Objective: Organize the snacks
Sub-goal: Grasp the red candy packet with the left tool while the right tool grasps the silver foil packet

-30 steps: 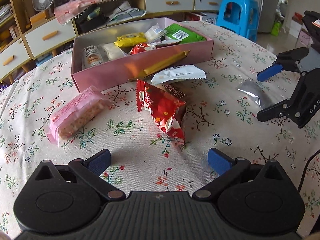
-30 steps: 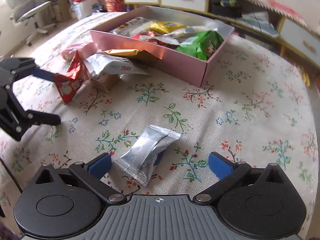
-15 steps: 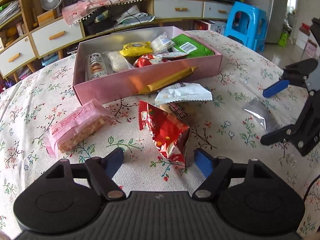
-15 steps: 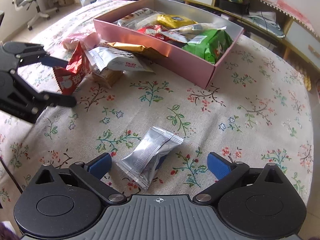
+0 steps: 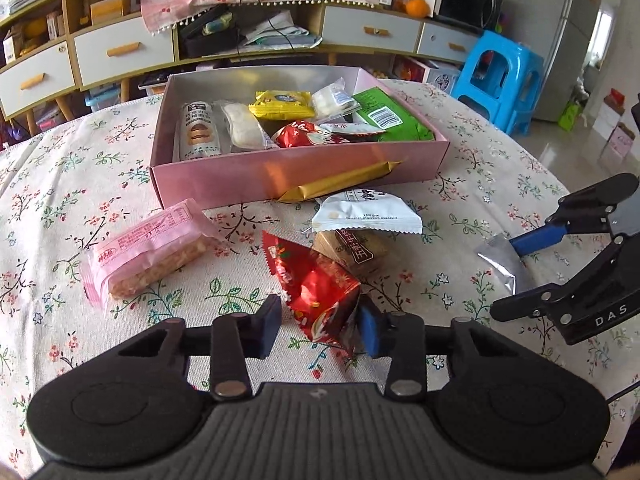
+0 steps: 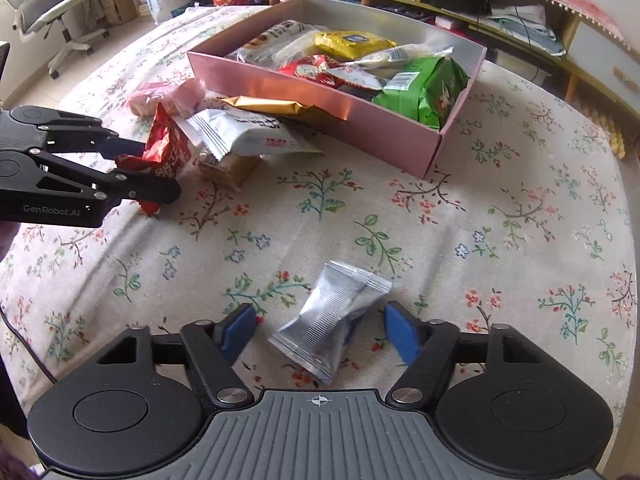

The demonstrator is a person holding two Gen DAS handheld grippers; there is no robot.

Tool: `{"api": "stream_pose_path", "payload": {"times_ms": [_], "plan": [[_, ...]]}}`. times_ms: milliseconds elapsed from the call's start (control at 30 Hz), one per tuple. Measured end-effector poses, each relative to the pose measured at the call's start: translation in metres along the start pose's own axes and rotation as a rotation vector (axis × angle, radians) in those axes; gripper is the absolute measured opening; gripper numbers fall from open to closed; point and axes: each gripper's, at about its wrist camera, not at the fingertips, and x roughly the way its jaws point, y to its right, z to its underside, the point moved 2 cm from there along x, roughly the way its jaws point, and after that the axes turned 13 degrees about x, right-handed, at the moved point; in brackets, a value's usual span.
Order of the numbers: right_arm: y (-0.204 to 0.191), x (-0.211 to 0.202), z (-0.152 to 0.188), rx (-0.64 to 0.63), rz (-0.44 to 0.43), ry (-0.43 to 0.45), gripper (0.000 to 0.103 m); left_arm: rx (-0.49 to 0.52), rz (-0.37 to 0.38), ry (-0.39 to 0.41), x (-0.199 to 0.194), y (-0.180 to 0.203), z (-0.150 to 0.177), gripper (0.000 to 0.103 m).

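A red foil snack packet (image 5: 316, 284) lies on the flowered tablecloth (image 5: 60, 200), with my left gripper (image 5: 320, 332) around its near end. The jaws are closing: the right pad touches the foil and a thin gap remains at the left pad. The right wrist view shows the same gripper (image 6: 156, 170) straddling the red packet (image 6: 168, 148). A silver packet (image 6: 332, 320) lies between the fingers of my right gripper (image 6: 320, 334), whose jaws are closing with gaps on both sides. Behind them stands the pink box (image 5: 240, 176), filled with several snacks.
In front of the box lie a pink packet (image 5: 148, 252), a white packet (image 5: 368, 212) on a brown one (image 5: 352, 248), and a gold bar (image 5: 340, 180) against the wall. Drawers and a blue stool (image 5: 500, 76) stand beyond the table.
Both grippers' jaws have narrowed from wide open. The left ones now flank the red packet closely, the right ones flank the silver packet. Neither packet has moved.
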Motion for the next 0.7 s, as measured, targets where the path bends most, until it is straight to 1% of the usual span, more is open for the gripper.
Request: {"api": "stream_pose_path", "payload": {"times_ms": [33,67,100,133,167,200,467,700], "plan": [[-0.001,0.000,0.000,-0.001,-0.003,0.001,0.061,-0.006,0.003,0.000,0.000,0.000,0.000,0.034],[-0.002,-0.001,-0.001,0.000,-0.005,0.002,0.055,-0.011,0.005,-0.001,-0.001,-0.001,0.000,0.033],[-0.003,-0.001,-0.001,0.001,-0.005,0.003,0.046,-0.013,0.006,-0.001,-0.002,-0.001,0.000,0.033],[-0.004,-0.002,-0.002,0.001,-0.002,0.007,0.040,-0.015,0.005,-0.001,-0.002,-0.002,0.000,0.033],[-0.004,-0.003,-0.002,0.002,-0.001,0.009,0.029,-0.017,0.003,-0.002,-0.003,-0.002,0.000,0.033],[-0.005,-0.003,-0.003,0.009,0.000,0.009,0.027,-0.021,0.001,-0.003,-0.003,-0.002,0.000,0.032],[-0.002,-0.003,-0.006,0.057,0.014,0.015,0.025,-0.069,0.005,-0.007,-0.009,-0.011,-0.001,0.031],[0.007,-0.009,-0.013,0.140,-0.011,0.028,0.025,-0.113,0.026,-0.022,-0.015,-0.017,-0.006,0.031]]}}
